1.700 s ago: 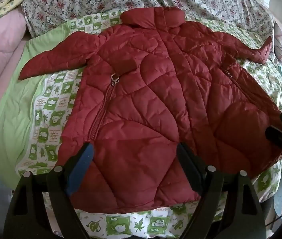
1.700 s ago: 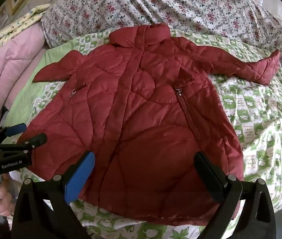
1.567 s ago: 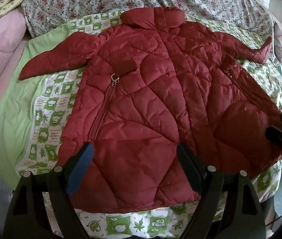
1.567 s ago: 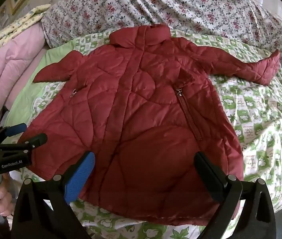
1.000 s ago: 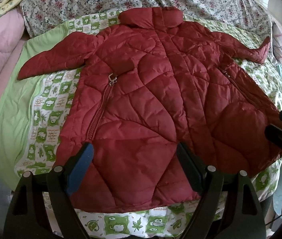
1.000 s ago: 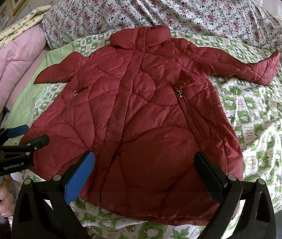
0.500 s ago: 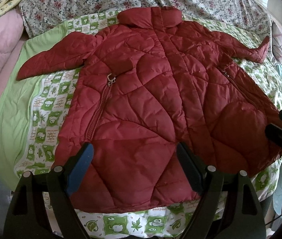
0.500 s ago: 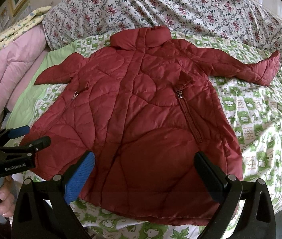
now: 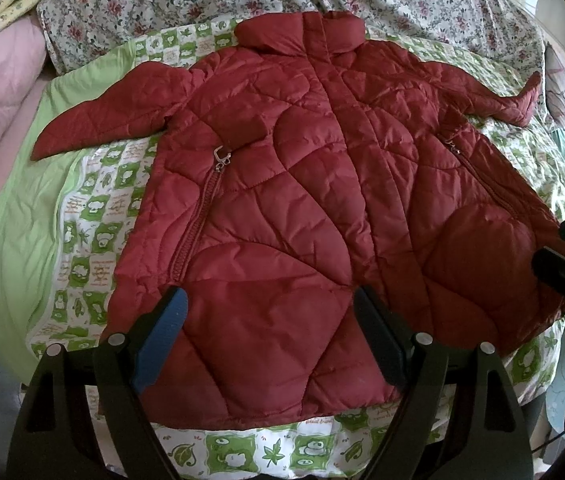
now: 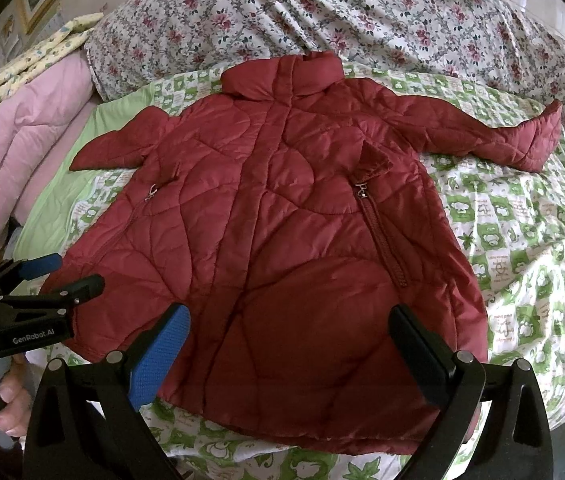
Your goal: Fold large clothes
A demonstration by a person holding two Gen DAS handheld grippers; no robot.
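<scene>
Red quilted jacket point(image 9: 302, 208) spread flat on bed point(image 10: 522, 216), centre frame. Left gripper point(image 9: 270, 336), right gripper point(image 10: 290, 348): jaws wide, nothing held. Sleeve cuffs best pinched first, folded inward.

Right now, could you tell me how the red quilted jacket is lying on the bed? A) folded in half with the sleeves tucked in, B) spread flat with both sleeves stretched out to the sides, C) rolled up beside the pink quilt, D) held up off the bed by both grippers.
B: the red quilted jacket lies spread flat on the green patterned sheet, a sleeve out to each side, no gripper on it.
</scene>
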